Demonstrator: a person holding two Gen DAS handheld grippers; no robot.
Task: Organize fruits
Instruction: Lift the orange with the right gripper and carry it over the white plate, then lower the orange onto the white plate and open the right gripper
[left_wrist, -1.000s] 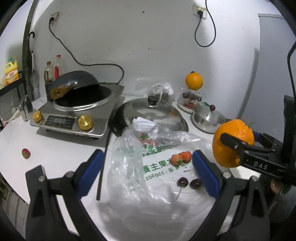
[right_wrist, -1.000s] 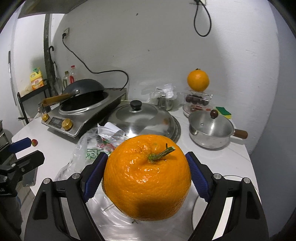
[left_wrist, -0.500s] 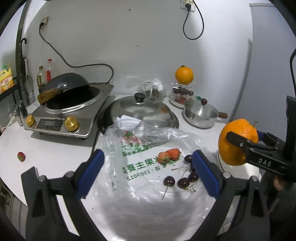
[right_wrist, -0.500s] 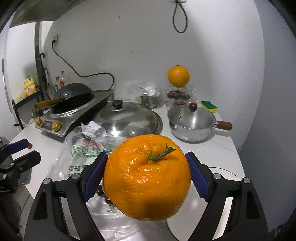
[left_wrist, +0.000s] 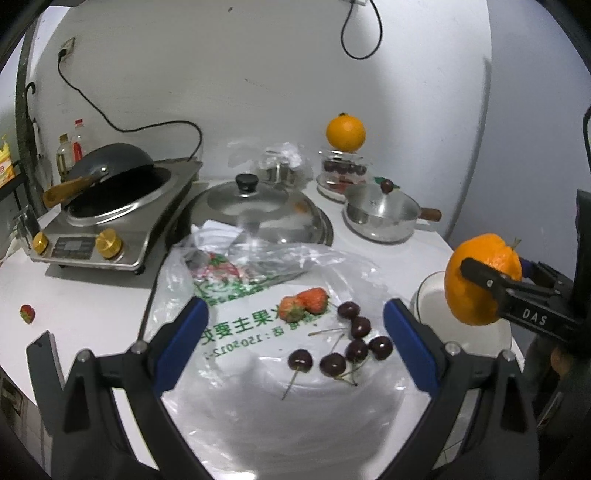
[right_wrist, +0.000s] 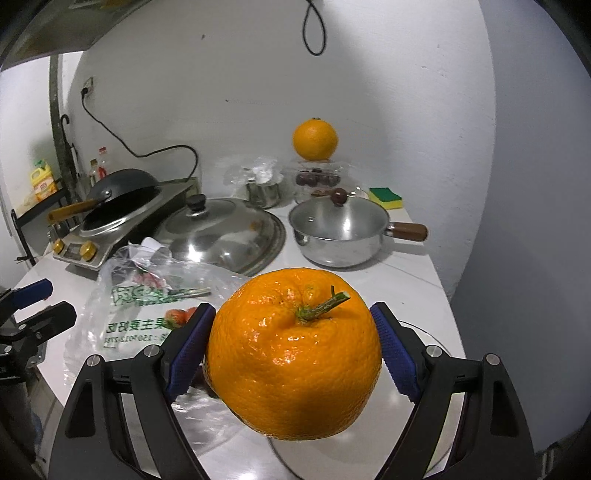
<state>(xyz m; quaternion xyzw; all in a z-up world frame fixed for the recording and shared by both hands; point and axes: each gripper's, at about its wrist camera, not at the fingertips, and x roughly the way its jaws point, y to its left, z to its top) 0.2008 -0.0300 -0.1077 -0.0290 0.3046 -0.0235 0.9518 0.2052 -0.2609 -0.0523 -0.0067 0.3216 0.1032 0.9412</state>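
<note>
Orange (right_wrist: 293, 354) in right gripper (right_wrist: 291, 347) hangs above plate (left_wrist: 430, 299) near counter edge.

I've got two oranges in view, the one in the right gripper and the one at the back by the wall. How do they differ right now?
The held orange is clamped off the counter in the right gripper, above a white plate; the back orange rests on top of a clear container of dark fruit. The held orange shows a green stem stub, tilted sideways; the back orange sits upright, with only a small dark nub on top. The held orange's skin looks puckered; the back one smoother. Both are bright orange and whole.
</note>
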